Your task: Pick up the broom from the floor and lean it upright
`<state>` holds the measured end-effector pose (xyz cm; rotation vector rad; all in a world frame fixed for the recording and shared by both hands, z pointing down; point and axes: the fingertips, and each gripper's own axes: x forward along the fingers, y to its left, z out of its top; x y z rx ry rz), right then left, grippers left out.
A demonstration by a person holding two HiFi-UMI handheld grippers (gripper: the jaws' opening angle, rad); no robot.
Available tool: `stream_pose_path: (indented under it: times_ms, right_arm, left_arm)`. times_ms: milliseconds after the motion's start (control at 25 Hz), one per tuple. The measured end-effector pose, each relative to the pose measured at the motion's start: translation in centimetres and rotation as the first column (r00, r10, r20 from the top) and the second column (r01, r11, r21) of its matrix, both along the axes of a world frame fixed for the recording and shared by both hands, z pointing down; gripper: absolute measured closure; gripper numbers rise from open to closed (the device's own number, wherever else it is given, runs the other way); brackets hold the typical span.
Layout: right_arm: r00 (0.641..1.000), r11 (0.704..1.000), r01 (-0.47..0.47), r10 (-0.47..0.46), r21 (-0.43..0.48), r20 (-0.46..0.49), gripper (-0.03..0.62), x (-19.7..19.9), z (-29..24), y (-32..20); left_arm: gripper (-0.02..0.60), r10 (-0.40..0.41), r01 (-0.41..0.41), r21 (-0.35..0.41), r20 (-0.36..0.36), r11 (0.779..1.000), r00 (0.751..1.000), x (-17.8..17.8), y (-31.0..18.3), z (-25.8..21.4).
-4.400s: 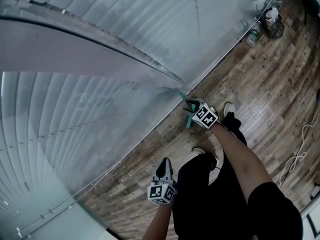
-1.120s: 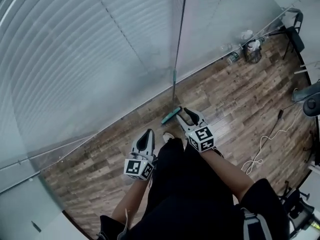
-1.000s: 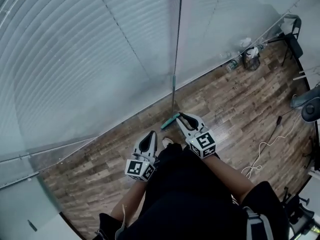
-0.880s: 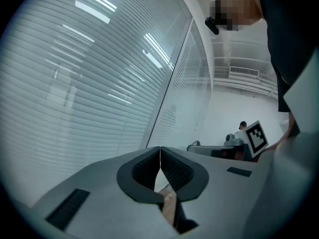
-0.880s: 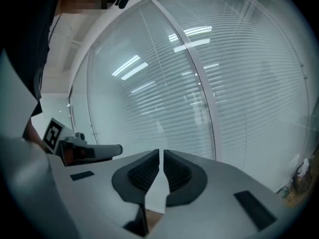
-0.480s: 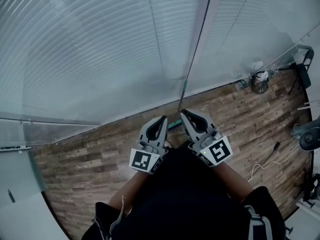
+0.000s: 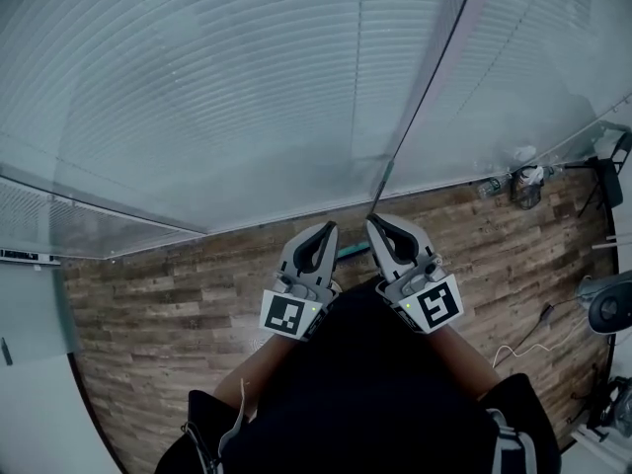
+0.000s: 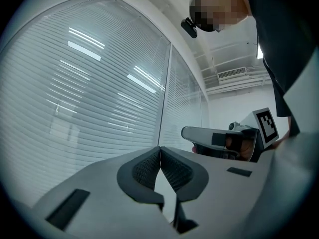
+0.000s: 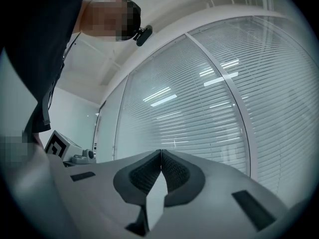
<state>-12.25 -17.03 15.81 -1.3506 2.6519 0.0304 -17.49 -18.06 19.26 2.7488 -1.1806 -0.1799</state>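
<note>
Head view: a person is standing at a glass wall [image 7: 197, 87] hung with blinds, holding both grippers raised side by side above the wood-plank floor [image 7: 148, 294].
Broom: the broom [image 7: 382, 174] is standing on end, its teal head resting on the floor near the foot of the wall and its long handle running up and to the right against the glass. By the look of it, it is already leaning.
Left gripper: the left gripper [image 7: 330, 227] is pointing at the wall, its fingers [image 8: 147, 168] clenching on nothing.
Right gripper: the right gripper [image 7: 372, 219] has just been closing; its fingers [image 9: 174, 173] are pressing together, empty.
Bearing: the broom is lying ahead of and below both tips, its handle rising just beyond the right gripper, the nearer one, and seemingly touching neither.
</note>
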Motion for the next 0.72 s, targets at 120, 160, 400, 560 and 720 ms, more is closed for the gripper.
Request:
stream_pose_path:
  times_ms: [120,160,400,560,720]
  right_arm:
    - [1.0,1.0,-0.007,0.007,0.022,-0.025,0.574,-0.7,-0.2,0.0]
    - [0.998,0.999,-0.015,0.018,0.041,-0.057,0.574,-0.9,-0.3,-0.1]
    - [0.99,0.994,-0.027,0.041,0.103,-0.136,0.574,-2.3,-0.8,0.2]
    - [0.991,0.995,-0.036,0.047,0.094,-0.126,0.574,-2.2,-0.8,0.3]
    - [0.991,0.996,-0.044,0.053,0.073,-0.12,0.574,-2.3,-0.3,0.4]
  left_arm:
    - [0.561,-0.009,0.01,0.025,-0.016,1.0,1.0,-0.8,0.0,-0.6]
    - [0.561,-0.007,0.008,0.028,-0.02,1.0,1.0,-1.0,0.0,-0.7]
    - [0.561,0.002,0.002,0.091,-0.043,0.996,0.999,-1.8,0.2,-1.4]
    - [0.561,-0.016,0.021,0.117,-0.042,0.993,0.999,-2.4,0.2,-1.5]
    - [0.561,-0.022,0.03,0.137,-0.061,0.99,0.998,-2.8,0.4,-1.7]
